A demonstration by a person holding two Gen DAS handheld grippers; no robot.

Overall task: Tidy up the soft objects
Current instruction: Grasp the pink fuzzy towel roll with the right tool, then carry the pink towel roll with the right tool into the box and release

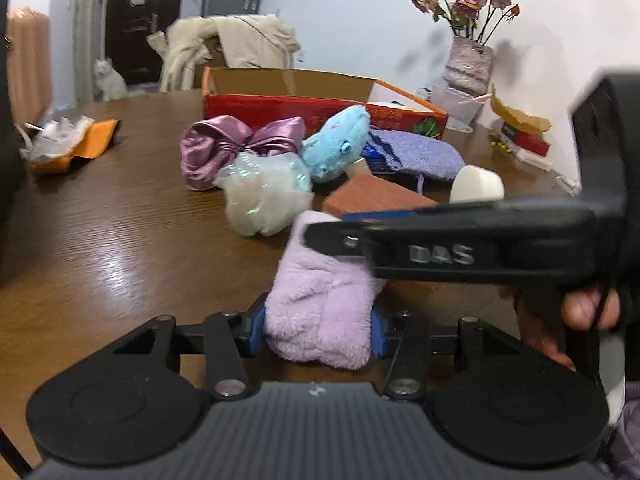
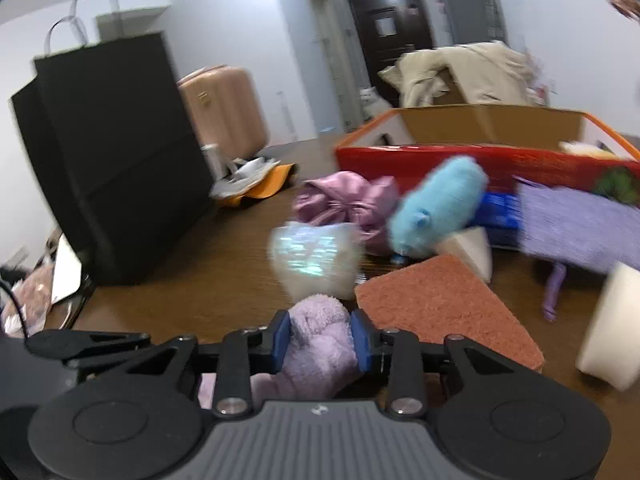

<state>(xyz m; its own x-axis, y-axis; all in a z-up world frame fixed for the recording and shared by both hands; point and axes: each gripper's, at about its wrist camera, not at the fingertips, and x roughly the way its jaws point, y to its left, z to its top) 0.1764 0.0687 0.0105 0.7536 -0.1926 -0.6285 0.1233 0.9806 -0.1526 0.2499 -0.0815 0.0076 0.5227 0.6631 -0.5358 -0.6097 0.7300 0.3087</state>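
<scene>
Both the left gripper and the right gripper squeeze the fluffy lilac sock above the brown table. At 12 o'clock past it sit the white puff and blue plush toy.

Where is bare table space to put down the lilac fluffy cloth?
Bare wood lies left of the white mesh puff, between it and the orange wrapper. It is crowded from the pink satin bow to the red cardboard box.

Wood table: red box at 12 o'clock; bow, sponge, pouf centre; wrappers at 10.
</scene>
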